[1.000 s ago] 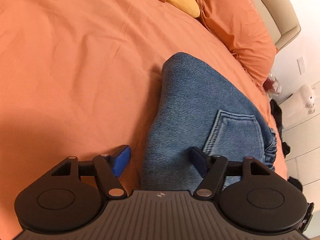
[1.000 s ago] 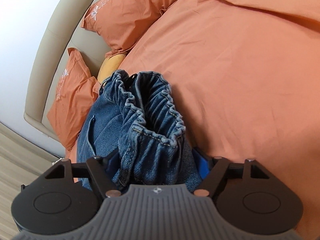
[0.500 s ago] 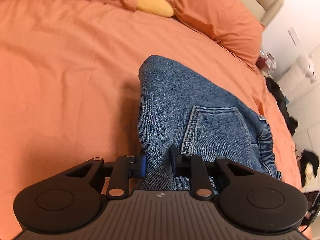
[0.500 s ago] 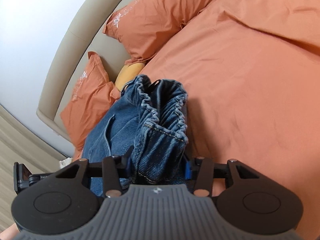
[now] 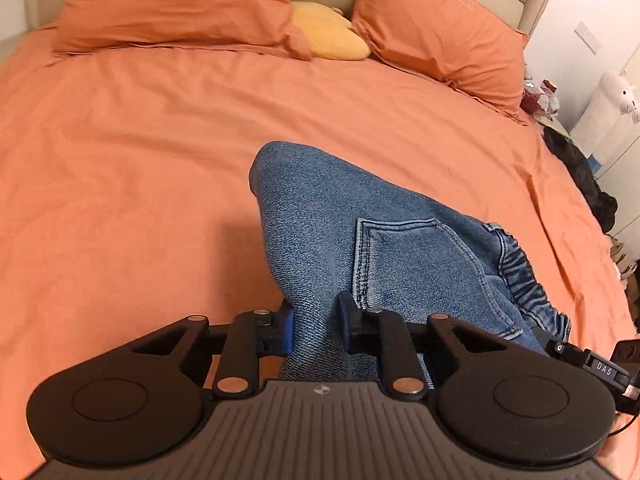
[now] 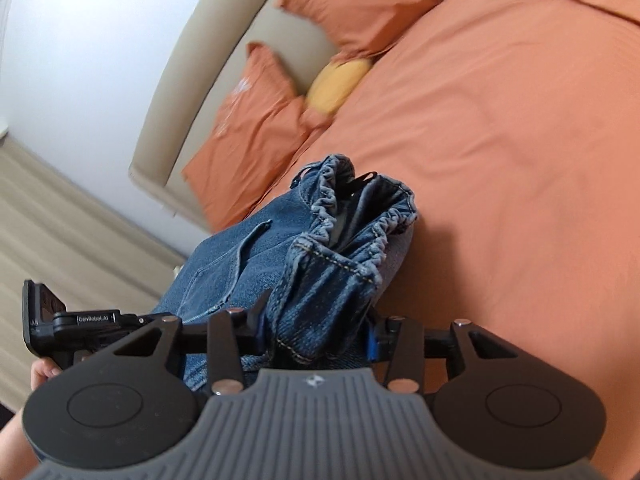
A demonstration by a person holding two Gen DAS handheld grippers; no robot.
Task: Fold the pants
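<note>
Left hand-held gripper (image 5: 314, 330) pinches the pants (image 5: 360, 232) at a folded edge; right hand-held gripper (image 6: 318, 336) is closing on the bunched waistband, over the bed (image 5: 120, 160). Denim's soft, fairly heavy: grip thick edges.

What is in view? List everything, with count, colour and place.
Jeans: one pair, blue denim, on the bed, gripped at two places.
Bed cover: one, orange, under the jeans.
Pillows: two, orange, at the headboard.
Cushion: one, yellow, between the pillows.
Headboard: one, beige, behind the pillows.
Plush toy: one, white, right of the bed.
Left gripper: black, blue pads, shut on the fold near the pocket.
Right gripper: black, jaws closing on the bunched waistband.
</note>
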